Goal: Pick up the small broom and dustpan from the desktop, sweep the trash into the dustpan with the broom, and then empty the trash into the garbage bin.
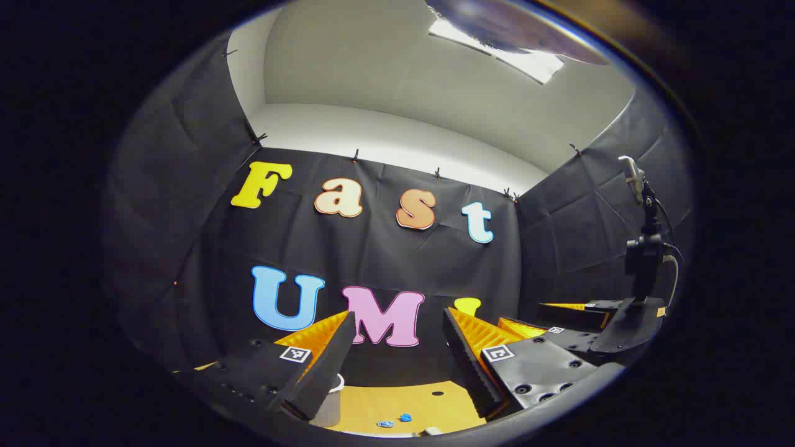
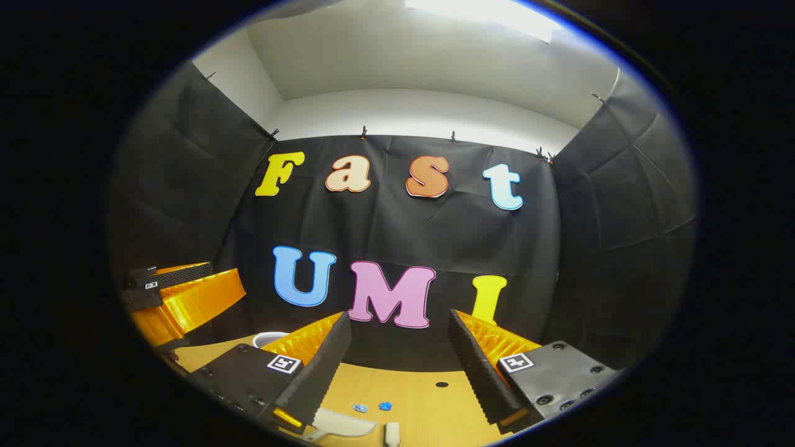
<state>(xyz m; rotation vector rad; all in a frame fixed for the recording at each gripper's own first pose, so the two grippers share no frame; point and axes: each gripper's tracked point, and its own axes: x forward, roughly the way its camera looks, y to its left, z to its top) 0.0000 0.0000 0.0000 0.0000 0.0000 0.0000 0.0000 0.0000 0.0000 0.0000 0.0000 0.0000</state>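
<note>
Two small blue scraps of trash [image 1: 396,420] lie on the wooden desktop [image 1: 397,400], low between my left gripper's fingers. My left gripper [image 1: 399,316] is open, held above the desk with nothing in it. The trash [image 2: 372,407] also lies ahead of my right gripper [image 2: 399,316], which is open and holds nothing. A white flat piece [image 2: 341,423] and a small white end [image 2: 391,433] lie at the near edge under the right gripper; I cannot tell which is the broom or the dustpan. A white round bin [image 2: 270,339] stands at the back left.
The white bin [image 1: 331,400] sits just behind my left gripper's left finger. The other gripper [image 1: 577,326] with its black mount [image 1: 646,254] hovers to the right in the left gripper view. The left gripper [image 2: 180,292] hangs at the left in the right gripper view. A small hole [image 2: 441,384] marks the desktop.
</note>
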